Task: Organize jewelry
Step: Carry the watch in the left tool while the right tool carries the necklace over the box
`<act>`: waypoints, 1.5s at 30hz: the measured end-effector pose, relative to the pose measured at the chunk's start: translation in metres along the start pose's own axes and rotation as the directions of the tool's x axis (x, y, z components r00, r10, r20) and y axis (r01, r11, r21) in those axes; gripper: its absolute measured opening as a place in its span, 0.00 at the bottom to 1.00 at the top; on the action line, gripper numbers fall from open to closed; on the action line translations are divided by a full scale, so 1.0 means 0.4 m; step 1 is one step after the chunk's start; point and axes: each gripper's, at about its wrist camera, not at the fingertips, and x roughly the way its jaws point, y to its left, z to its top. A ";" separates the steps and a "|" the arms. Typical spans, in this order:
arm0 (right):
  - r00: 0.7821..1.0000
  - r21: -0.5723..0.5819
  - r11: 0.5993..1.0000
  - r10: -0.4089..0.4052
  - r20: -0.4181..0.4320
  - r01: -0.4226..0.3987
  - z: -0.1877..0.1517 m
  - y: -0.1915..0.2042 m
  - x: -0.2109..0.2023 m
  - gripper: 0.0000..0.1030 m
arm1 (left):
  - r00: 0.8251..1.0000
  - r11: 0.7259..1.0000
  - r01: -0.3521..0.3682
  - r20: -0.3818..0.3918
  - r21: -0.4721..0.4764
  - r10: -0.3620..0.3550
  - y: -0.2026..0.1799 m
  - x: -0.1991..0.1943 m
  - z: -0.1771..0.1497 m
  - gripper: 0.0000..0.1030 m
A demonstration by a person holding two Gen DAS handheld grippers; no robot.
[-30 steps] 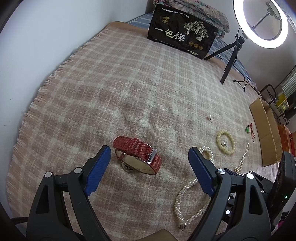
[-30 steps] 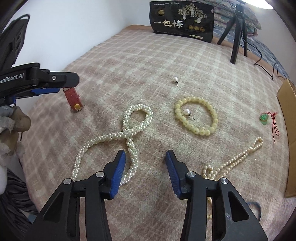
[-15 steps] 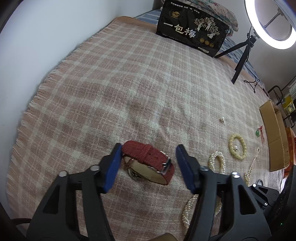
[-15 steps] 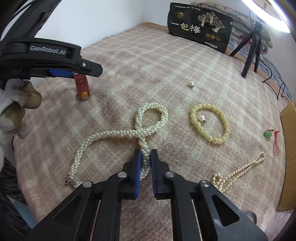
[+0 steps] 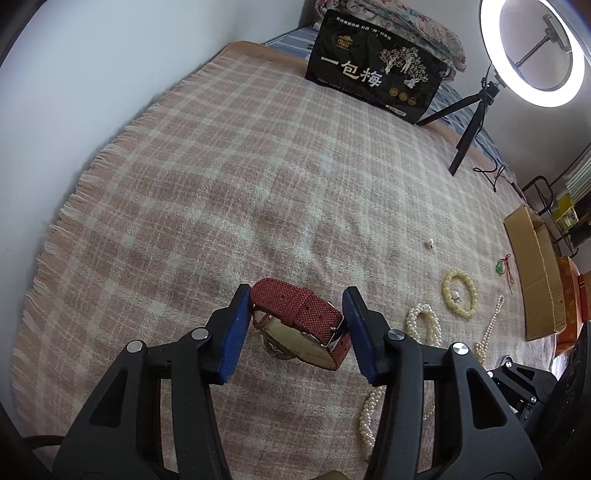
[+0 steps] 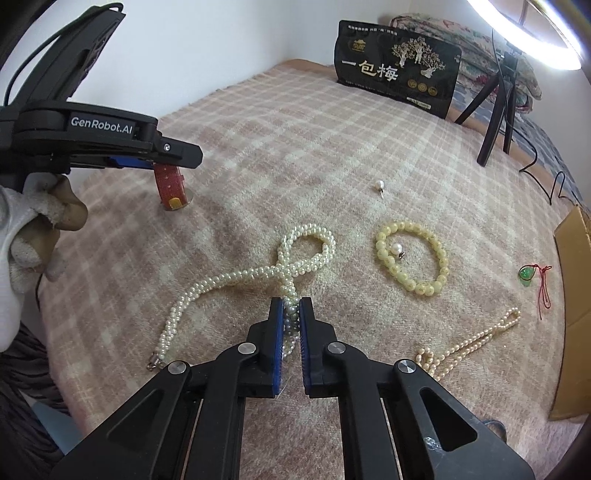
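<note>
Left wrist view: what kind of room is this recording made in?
Most likely a bedroom at home, set up for filming. The jewelry lies on a plaid blanket spread over a bed, folded quilts are stacked at the far end, and a ring light stands on a tripod.

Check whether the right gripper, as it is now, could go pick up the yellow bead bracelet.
Probably not yet: the right gripper is clamped on the twisted pearl necklace. The bead bracelet lies uncovered just to its right, so the path looks free once it lets go.
</note>
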 end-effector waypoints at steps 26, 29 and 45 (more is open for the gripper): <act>0.963 0.038 0.998 -0.063 0.262 0.055 0.066 -0.055 -0.285 0.06 | 0.983 0.989 0.085 0.154 0.119 -0.103 -0.150 -0.157 0.023 0.50; 0.951 0.062 0.995 -0.091 0.295 0.077 0.072 -0.084 -0.325 0.06 | 0.978 0.985 0.095 0.174 0.140 -0.119 -0.186 -0.173 0.028 0.50; 0.841 0.307 0.923 -0.348 0.414 0.230 0.064 -0.360 -0.531 0.06 | 0.945 0.948 0.195 0.212 0.252 -0.250 -0.427 -0.227 0.052 0.50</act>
